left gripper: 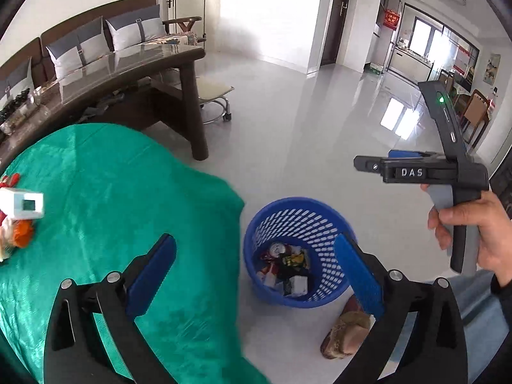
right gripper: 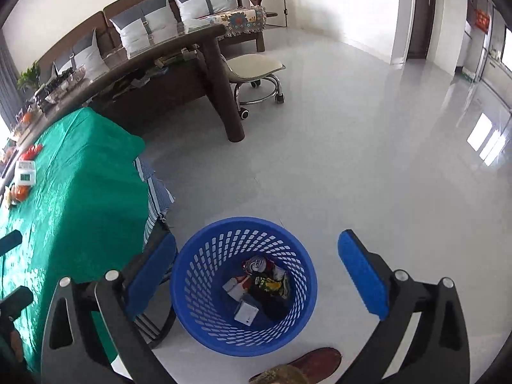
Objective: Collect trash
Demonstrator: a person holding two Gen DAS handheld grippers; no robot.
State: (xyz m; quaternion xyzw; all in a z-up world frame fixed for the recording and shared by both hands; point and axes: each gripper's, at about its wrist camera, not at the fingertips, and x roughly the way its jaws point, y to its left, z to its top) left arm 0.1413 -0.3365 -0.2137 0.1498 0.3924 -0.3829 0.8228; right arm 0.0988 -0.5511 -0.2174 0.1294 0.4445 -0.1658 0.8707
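A blue mesh bin [left gripper: 323,214] stands on the floor beside the green-covered table [left gripper: 112,198]. It holds trash [left gripper: 286,267]: a can, wrappers and small white boxes. The bin also shows in the right wrist view [right gripper: 204,272], with the trash [right gripper: 259,284] inside. My left gripper [left gripper: 256,275] is open and empty, over the table edge and the bin. My right gripper [right gripper: 259,280] is open and empty, directly above the bin; it also shows in the left wrist view [left gripper: 360,163], held to the right of the bin. A white box [left gripper: 22,204] and orange wrappers [left gripper: 19,235] lie on the table's left side.
A dark curved desk [left gripper: 134,70] with a sofa behind stands at the back. A rolling stool [right gripper: 256,73] is beside the desk leg. A person's slippered foot [left gripper: 344,329] is by the bin. Glossy floor [right gripper: 352,147] stretches to the right.
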